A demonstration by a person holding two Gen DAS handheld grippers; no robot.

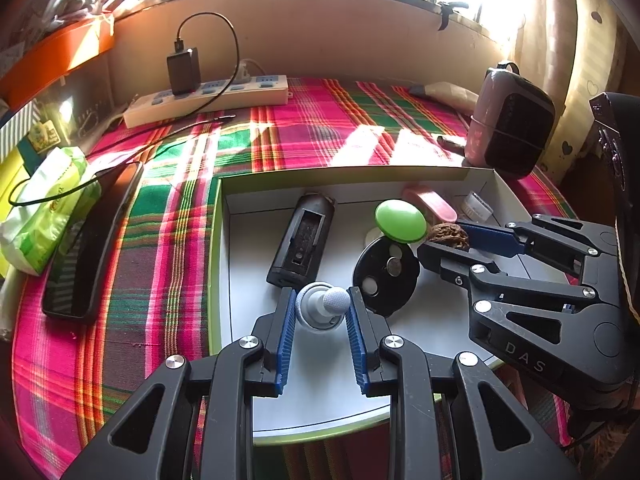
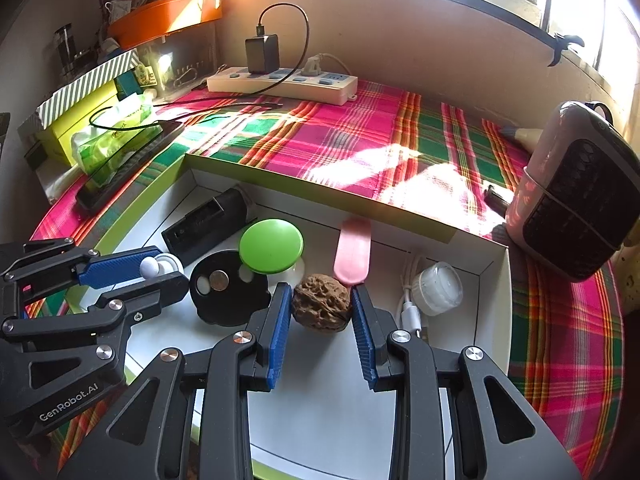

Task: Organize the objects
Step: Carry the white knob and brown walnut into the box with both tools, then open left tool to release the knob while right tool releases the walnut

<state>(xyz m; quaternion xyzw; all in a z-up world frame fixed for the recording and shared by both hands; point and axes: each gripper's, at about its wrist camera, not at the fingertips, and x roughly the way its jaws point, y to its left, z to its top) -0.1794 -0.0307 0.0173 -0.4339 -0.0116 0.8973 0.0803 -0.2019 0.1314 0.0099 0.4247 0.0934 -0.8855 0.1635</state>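
Observation:
A white box with green rim lies on the plaid cloth. My left gripper is closed on a small grey-white knobbed gadget, also seen in the right wrist view. My right gripper is closed on a brown walnut inside the box. Also in the box: a black rectangular device, a black disc, a green round cap, a pink clip, a white jar and a white cable.
A phone and a green tissue pack lie left of the box. A power strip with a black charger stands at the back. A pink and black fan stands at the right.

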